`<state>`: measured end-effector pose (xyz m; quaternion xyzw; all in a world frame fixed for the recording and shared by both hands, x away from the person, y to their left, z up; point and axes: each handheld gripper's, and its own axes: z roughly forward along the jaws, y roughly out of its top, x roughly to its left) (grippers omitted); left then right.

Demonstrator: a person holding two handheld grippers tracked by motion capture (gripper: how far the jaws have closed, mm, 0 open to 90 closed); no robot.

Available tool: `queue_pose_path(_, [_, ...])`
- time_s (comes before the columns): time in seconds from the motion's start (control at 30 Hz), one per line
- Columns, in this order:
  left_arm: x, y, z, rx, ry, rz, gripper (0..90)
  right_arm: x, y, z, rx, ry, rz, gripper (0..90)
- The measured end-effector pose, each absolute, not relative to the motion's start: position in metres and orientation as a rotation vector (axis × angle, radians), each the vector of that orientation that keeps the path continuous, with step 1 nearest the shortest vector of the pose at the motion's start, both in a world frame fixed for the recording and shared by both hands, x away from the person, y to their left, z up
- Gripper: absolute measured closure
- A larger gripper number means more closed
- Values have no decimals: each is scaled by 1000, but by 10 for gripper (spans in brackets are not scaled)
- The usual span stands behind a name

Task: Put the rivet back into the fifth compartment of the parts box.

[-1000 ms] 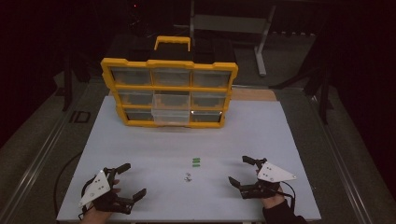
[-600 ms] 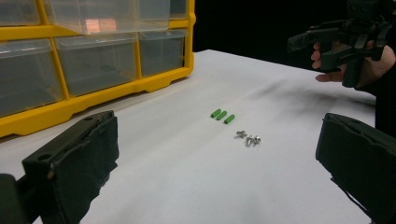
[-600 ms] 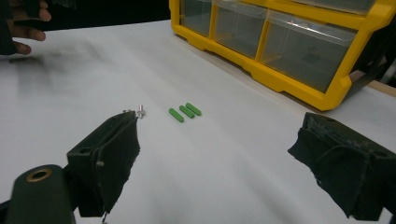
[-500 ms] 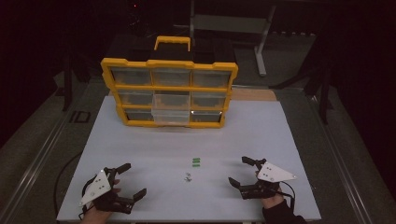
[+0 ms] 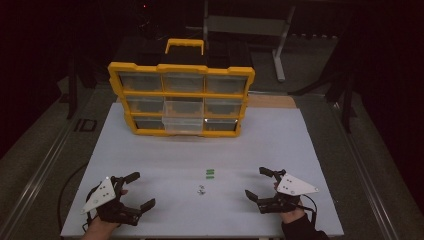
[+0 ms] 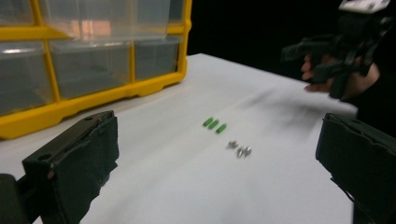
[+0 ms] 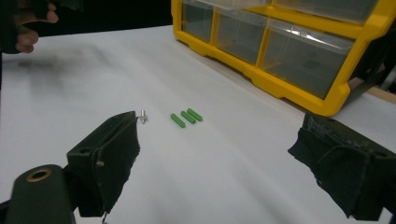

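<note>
Both grippers sit low at the near edge of the white worktop [image 5: 150, 150], each with its jaws spread wide and nothing between them. From above, the left gripper [image 5: 136, 191] lies at about 7 o'clock from the worktop's middle, a grey three-cornered plate on top and the person's hand behind it; the right gripper [image 5: 261, 184] lies at about 5 o'clock, its own plate tilted toward the right edge. Between the two, near the middle of the near half, lie three small green pieces [image 5: 210, 173] side by side, nearly touching one another, and just nearer the person, at their 7 o'clock, a little cluster of small silver parts [image 5: 201, 189]. Neither gripper touches them; both stand well apart from the pieces. In the left gripper view the green pieces [image 6: 215, 124] and silver parts [image 6: 239, 150] lie on bare worktop between the black jaws, with the right gripper [image 6: 327, 51] farther off at 1 o'clock. In the right gripper view the green pieces [image 7: 186, 116] lie ahead, one silver part just to their left. At 12 o'clock on the worktop stands a yellow organiser [image 5: 181, 68] with clear drawers, upright, its handle on top.
</note>
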<state>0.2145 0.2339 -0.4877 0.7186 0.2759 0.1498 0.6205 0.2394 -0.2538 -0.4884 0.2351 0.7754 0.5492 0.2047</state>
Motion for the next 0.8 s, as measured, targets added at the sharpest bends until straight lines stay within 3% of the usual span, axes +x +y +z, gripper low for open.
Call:
queue_pose_path(0.43, [246, 204, -439, 1720, 426, 175, 0, 238, -254, -485, 638, 2157, 1556, 123])
queue_pose_path(0.8, [270, 155, -438, 1808, 320, 70, 0, 237, -255, -484, 634, 2154, 1563, 123])
